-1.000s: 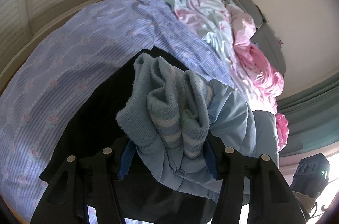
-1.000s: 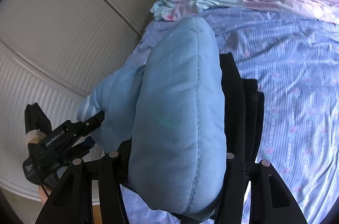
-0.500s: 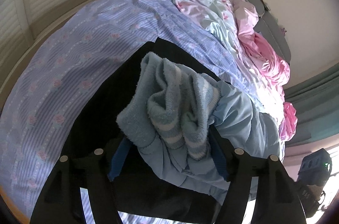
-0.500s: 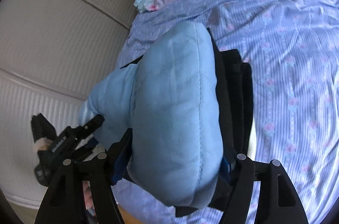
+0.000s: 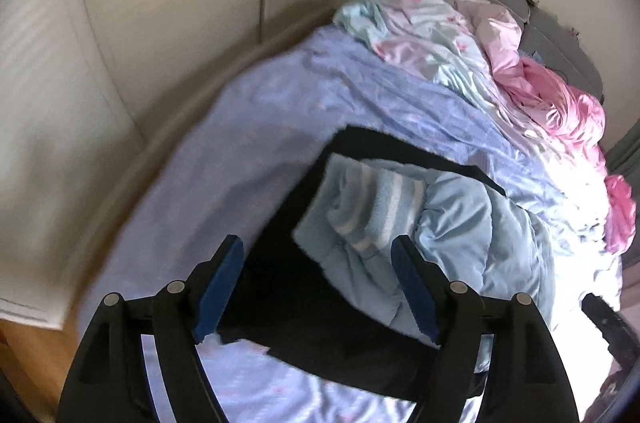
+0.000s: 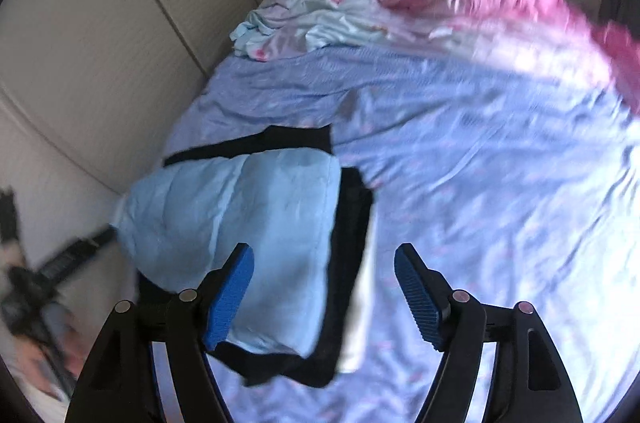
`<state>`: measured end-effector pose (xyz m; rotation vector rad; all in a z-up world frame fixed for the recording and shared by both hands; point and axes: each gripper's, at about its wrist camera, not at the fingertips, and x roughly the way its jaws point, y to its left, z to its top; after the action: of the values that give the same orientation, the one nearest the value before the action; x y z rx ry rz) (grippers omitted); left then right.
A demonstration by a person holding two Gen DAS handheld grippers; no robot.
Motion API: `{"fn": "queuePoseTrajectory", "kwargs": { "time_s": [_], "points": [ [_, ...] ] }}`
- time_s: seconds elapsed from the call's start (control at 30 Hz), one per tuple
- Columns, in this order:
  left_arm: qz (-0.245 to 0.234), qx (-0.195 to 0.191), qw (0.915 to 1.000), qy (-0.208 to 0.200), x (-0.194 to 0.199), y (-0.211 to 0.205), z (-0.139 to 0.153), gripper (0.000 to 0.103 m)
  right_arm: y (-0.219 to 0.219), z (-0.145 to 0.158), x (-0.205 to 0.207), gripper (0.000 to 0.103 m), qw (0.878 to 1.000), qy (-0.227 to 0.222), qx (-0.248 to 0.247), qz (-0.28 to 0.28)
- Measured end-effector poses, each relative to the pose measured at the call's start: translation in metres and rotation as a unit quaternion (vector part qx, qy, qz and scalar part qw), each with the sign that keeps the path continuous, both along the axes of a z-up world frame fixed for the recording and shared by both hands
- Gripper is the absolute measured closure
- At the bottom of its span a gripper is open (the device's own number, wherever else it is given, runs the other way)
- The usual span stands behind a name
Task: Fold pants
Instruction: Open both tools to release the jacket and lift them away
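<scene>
Light blue pants (image 6: 248,235) are lying bundled mid-frame atop a black garment (image 5: 304,303). Left gripper (image 5: 318,287) and right gripper (image 6: 324,297) are both hanging spread, gripping nothing, apparently released for stacking.

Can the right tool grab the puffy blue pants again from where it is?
Probably yes. The right tool is open, and the blue pants lie just ahead, slightly to its left, on dark clothes. Nothing covers them.

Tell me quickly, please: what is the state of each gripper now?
Left gripper: jaws open, holding nothing; the light blue pants lie beyond it.
Right gripper: jaws open, holding nothing, above the pants and the bed sheet.
</scene>
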<state>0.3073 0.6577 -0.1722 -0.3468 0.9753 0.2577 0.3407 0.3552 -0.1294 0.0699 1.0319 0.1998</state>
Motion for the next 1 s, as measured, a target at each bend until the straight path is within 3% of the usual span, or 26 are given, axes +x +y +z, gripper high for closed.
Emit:
{"fn": "queuePoseTrajectory", "kwargs": {
  "time_s": [0.37, 0.73, 1.0],
  "points": [
    [-0.058, 0.070, 0.9953, -0.033, -0.076, -0.080, 0.082, 0.015, -0.056, 0.050, -0.071, 0.017, 0.999, -0.040, 0.015, 0.025],
    [-0.102, 0.070, 0.9895, -0.074, -0.161, -0.197, 0.146, 0.007, -0.136, 0.103, -0.171, 0.017, 0.995, -0.089, 0.017, 0.034],
    [-0.127, 0.087, 0.9845, -0.083, -0.216, -0.277, 0.170, 0.001, -0.209, 0.127, -0.236, 0.017, 0.994, -0.103, 0.022, 0.005]
  ]
}}
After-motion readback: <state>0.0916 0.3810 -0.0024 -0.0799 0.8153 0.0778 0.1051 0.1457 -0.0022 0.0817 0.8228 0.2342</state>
